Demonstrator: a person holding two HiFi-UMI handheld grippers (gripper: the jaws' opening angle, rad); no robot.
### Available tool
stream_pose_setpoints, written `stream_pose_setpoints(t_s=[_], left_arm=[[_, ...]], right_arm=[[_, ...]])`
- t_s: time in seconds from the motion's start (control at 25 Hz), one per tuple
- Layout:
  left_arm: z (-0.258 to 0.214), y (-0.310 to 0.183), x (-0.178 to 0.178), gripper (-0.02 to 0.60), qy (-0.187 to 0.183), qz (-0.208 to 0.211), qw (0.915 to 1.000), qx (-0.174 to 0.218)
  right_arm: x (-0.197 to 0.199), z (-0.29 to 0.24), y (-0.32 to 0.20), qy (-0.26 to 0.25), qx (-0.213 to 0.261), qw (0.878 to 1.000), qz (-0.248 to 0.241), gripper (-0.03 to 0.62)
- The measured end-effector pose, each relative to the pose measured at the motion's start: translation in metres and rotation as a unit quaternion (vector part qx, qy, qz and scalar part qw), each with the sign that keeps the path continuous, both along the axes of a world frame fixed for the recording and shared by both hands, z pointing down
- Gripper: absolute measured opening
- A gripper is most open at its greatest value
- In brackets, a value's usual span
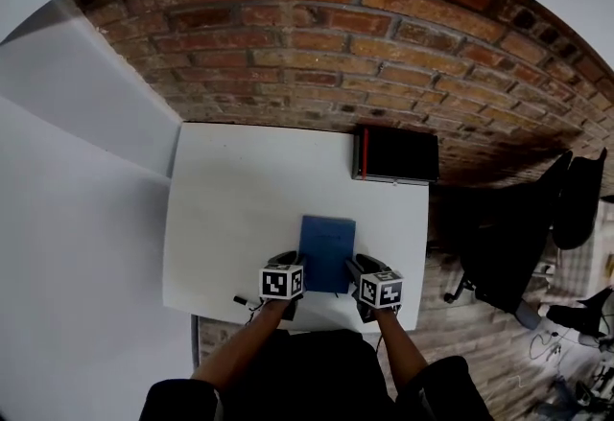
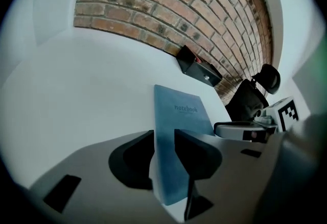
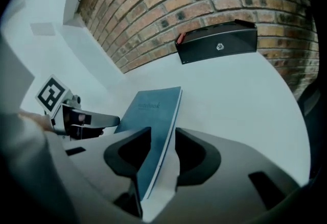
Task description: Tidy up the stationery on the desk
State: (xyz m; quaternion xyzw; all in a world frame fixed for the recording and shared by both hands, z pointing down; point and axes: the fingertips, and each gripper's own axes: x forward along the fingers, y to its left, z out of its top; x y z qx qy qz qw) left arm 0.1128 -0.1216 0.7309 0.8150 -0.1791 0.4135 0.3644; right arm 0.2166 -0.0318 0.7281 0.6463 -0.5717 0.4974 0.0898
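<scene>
A blue notebook (image 1: 326, 246) sits at the front middle of the white desk (image 1: 230, 208), and both grippers hold it. My left gripper (image 1: 293, 263) is shut on its left edge. In the left gripper view the cover (image 2: 184, 110) runs away from between the jaws of that gripper (image 2: 164, 146). My right gripper (image 1: 360, 266) is shut on the right edge. The right gripper view shows the notebook (image 3: 150, 110) tilted between the jaws of the right gripper (image 3: 162, 144), its near end lifted. A small black pen-like item (image 1: 242, 299) lies by the front edge, left of the left gripper.
A black box (image 1: 395, 153) with a red strip stands at the desk's back right corner against the brick wall (image 1: 317, 35). A black office chair (image 1: 508, 246) stands to the right of the desk. A white wall (image 1: 67, 218) borders the left side.
</scene>
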Motion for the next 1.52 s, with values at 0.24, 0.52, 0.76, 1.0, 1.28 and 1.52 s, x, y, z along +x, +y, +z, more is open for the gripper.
stream_pose_setpoints(t_s=[0.24,0.52,0.76,1.0,1.28,1.52], left_arm=[[0.007,0.007,-0.001,0.11,-0.021,0.054,0.9978,0.032],[0.004,0.002,-0.004,0.081,-0.01,0.037,0.9989,0.028],[0.003,-0.007,-0.014,0.075,-0.007,0.046,0.9985,0.029],[0.0,-0.027,-0.038,0.072,-0.007,0.041,0.9986,0.033],[-0.001,-0.06,-0.074,0.072,-0.009,0.028,0.9988,0.039],[-0.002,-0.089,-0.105,0.073,-0.008,0.013,0.999,0.043]], right_arm=[[-0.02,0.006,0.008,0.003,-0.039,0.999,0.001,0.137],[-0.021,0.012,0.009,0.001,-0.054,0.998,0.02,0.114],[-0.031,0.01,0.004,-0.006,-0.051,0.998,0.034,0.091],[-0.055,0.01,-0.015,-0.016,-0.046,0.998,0.032,0.087],[-0.089,0.009,-0.05,-0.021,-0.042,0.999,0.012,0.086],[-0.118,0.009,-0.081,-0.032,-0.039,0.999,0.004,0.086]])
